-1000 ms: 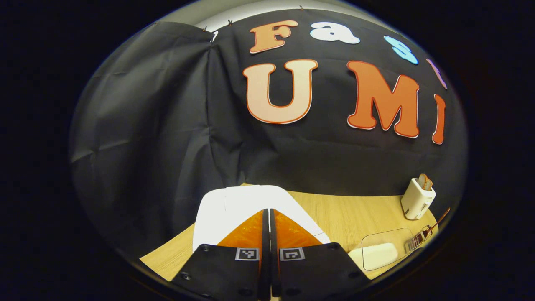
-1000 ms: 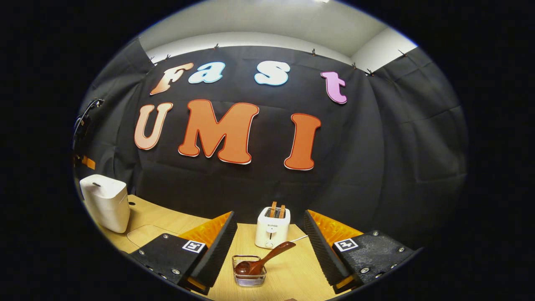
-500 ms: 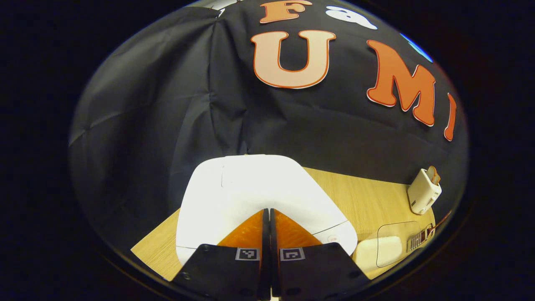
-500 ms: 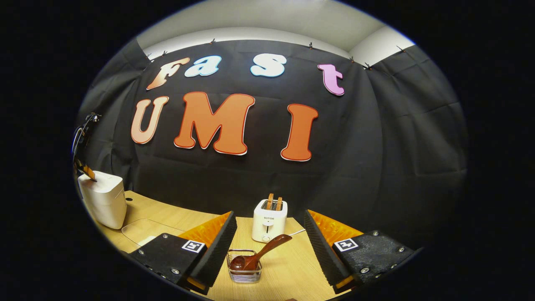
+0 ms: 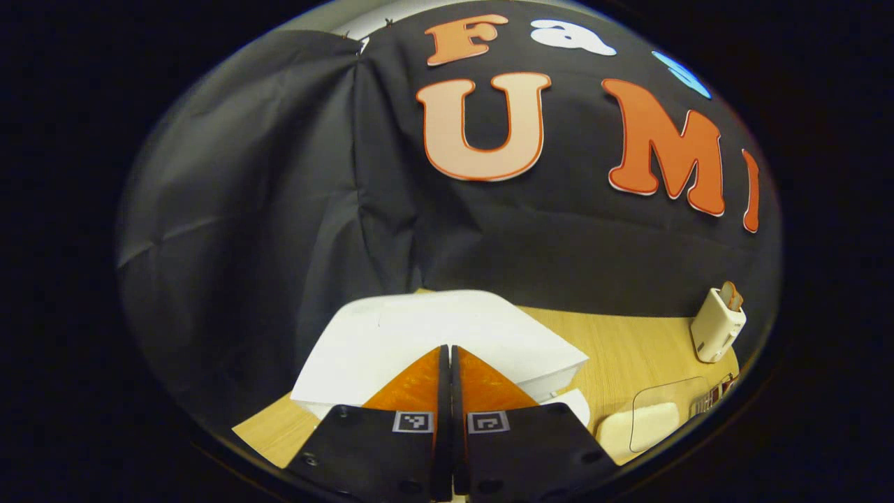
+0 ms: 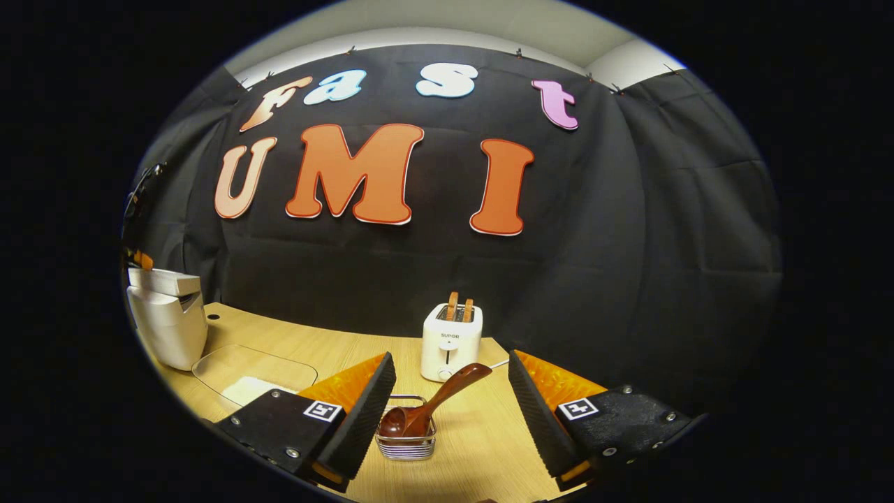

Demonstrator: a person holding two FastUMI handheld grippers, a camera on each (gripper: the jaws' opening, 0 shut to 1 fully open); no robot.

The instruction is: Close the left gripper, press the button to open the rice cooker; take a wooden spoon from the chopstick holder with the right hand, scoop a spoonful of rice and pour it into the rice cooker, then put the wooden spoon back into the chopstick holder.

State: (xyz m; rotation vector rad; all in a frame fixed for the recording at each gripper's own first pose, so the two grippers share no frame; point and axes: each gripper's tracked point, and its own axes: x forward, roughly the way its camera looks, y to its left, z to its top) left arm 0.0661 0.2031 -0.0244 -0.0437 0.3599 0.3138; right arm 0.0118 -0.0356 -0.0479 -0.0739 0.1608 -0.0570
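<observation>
At the lower centre of the left gripper view, your left gripper (image 5: 445,363), jaws pressed together and empty, faces the rice cooker (image 5: 447,335), whose lid has just popped up. Your right gripper (image 6: 447,405) gapes wide around the wooden spoon (image 6: 436,409) in its holder (image 6: 405,447): take it next.

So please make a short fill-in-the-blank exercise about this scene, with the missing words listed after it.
1. The cooker lid stands ____.
2. The spoon rests in the wire ____.
3. The left gripper has its jaws ____.
4. The toaster stands ____ the holder.

Missing words: open; holder; shut; behind
</observation>
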